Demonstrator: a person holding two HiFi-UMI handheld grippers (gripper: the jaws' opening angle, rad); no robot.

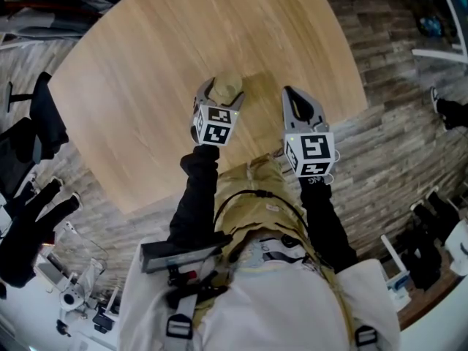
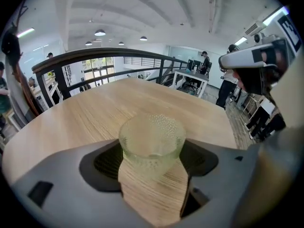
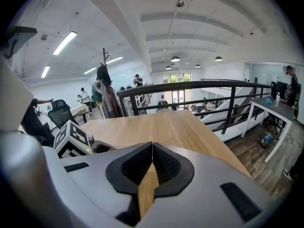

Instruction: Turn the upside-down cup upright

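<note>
Both left gripper (image 2: pixel 152 151) jaws clamp our mouth-up cup (image 2: pixel 152 134); releasing unevenly could topple it. Right gripper (image 3: pixel 151 148), beside the cup, is closed and empty.

No readable text, numbers or brands appear. The left hand-held gripper (image 1: pixel 225 86) and right hand-held gripper (image 1: pixel 291 93) carry coded square markers only.

A big wooden table (image 1: pixel 183 64) lies under the left tongs (image 1: pixel 224 86) and the right tongs (image 1: pixel 289 93) and spreads far ahead of them, and a striped wooden floor (image 1: pixel 398 130) shows to the right of the right tongs. Past the table, far ahead of the tongs, runs a black railing (image 3: pixel 190 87). A coat stand (image 3: pixel 105 91) is ahead and left of the right tongs, a white desk (image 3: pixel 281 109) is ahead to their right, and long lights (image 3: pixel 64 42) shine high above.
</note>
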